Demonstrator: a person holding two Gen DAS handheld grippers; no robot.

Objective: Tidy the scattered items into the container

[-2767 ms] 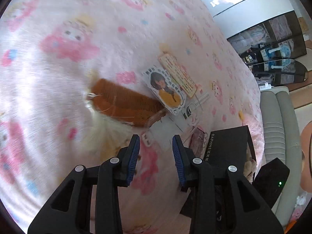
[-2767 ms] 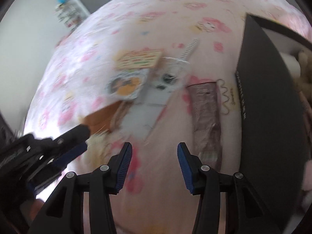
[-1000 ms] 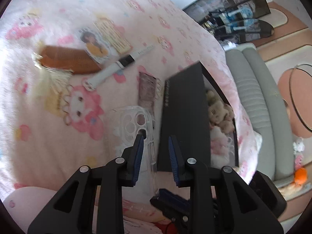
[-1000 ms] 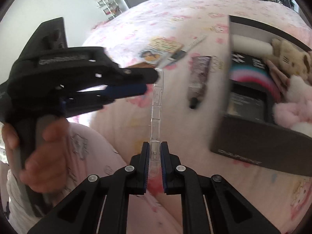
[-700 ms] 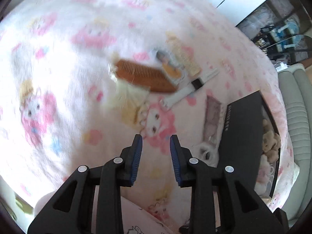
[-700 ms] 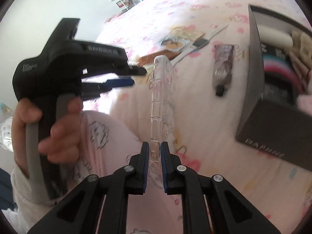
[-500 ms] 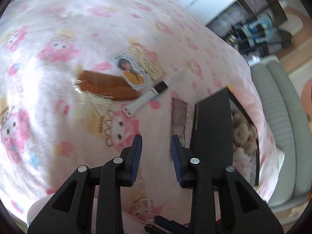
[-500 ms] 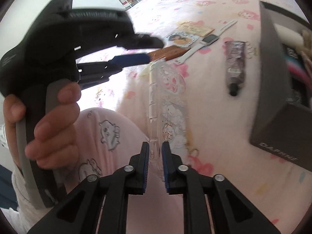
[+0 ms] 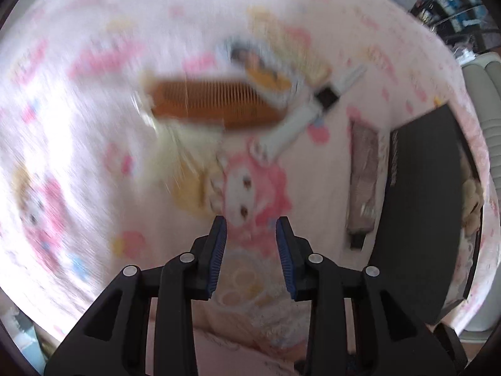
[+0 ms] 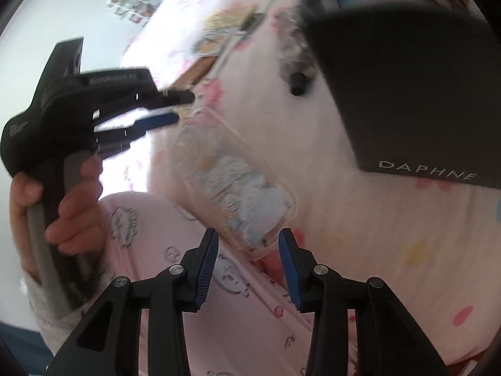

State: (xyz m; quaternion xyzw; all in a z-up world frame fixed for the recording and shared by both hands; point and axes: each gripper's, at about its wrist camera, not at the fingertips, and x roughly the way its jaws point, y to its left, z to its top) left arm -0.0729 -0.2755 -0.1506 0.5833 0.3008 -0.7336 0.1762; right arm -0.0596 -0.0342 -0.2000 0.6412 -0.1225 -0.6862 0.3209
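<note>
Opening its jaws, the right gripper [image 10: 247, 250] lets go of the clear phone case [image 10: 235, 188], which lies tilted just ahead of its blue pads [image 10: 208, 260]; the near end of the case sits between the tips, but the pads no longer seem to press on it. Beyond and to the right of that gripper stands the black box [image 10: 407, 78], the container, and the case is outside it, on the pink printed bedcover [image 10: 391, 235]. To the left, a hand [image 10: 62, 194] carries the left gripper [image 10: 175, 106], whose jaws are also opening and hold nothing.

From the left gripper [image 9: 250, 238] outward, bare bedcover [image 9: 78, 125] lies straight ahead; farther on are the brown comb [image 9: 213, 103], a picture card [image 9: 260, 65] and a white watch [image 9: 300, 119], with a dark tube [image 9: 363, 172] to the right, just beside the box wall [image 9: 419, 203].

The step in hand looks like a regrasp of the case. Next, one gripper probably needs a firmer hold on it, then a lift over the wall.
</note>
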